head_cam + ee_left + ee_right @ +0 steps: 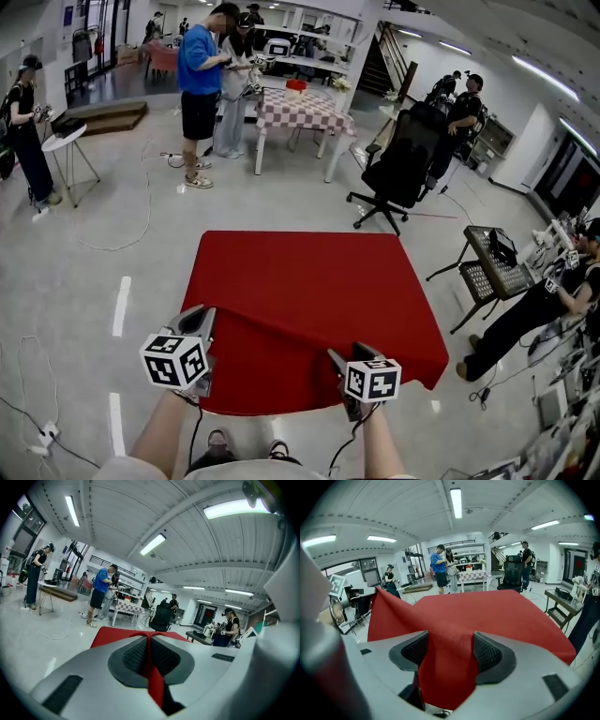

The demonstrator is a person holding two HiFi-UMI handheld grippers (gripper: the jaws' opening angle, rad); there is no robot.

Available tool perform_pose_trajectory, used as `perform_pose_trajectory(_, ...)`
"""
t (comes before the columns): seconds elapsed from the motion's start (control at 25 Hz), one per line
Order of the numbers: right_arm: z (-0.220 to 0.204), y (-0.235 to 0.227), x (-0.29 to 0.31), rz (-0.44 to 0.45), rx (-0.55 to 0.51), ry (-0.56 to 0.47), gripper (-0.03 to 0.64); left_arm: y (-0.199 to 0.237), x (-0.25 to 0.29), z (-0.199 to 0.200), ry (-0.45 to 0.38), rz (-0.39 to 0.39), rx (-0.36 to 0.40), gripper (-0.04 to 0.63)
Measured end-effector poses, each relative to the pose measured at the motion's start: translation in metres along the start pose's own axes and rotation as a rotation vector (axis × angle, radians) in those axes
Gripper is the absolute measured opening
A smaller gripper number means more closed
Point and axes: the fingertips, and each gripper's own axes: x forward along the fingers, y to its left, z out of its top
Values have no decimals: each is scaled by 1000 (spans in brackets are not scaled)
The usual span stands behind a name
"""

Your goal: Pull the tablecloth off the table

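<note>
The tablecloth [314, 281] is plain red and lies spread over the table, which is hidden under it; the far part is flat, the right corner hangs down, and the near edge is lifted into a ridge between my two tools. My left gripper [202, 317] is closed tight on a thin fold of this edge, with the red cloth pinched between its dark pads [133, 656]; my right gripper [336, 358] stands wide, and the cloth lies in the gap between its jaws, not squeezed.
</note>
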Motion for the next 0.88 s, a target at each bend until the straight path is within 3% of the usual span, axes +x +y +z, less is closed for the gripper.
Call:
perform_pose_trajectory(0.4, 13, -9, 16, 78, -304, 119, 325, 3, -17, 6, -13, 33, 18, 18)
perform_pose_trajectory(0.68, 25, 7, 1, 157, -357, 97, 325, 11, -32, 8, -30, 87, -4, 18)
perform_pose_trajectory(0.8, 6, 9, 13, 202, -429, 197, 325, 10, -36, 8, -39, 94, -2, 18)
perform_pose_trajectory(0.88, -9, 3, 22, 186, -479, 266, 327, 8, -38, 9, -42, 96, -3, 18)
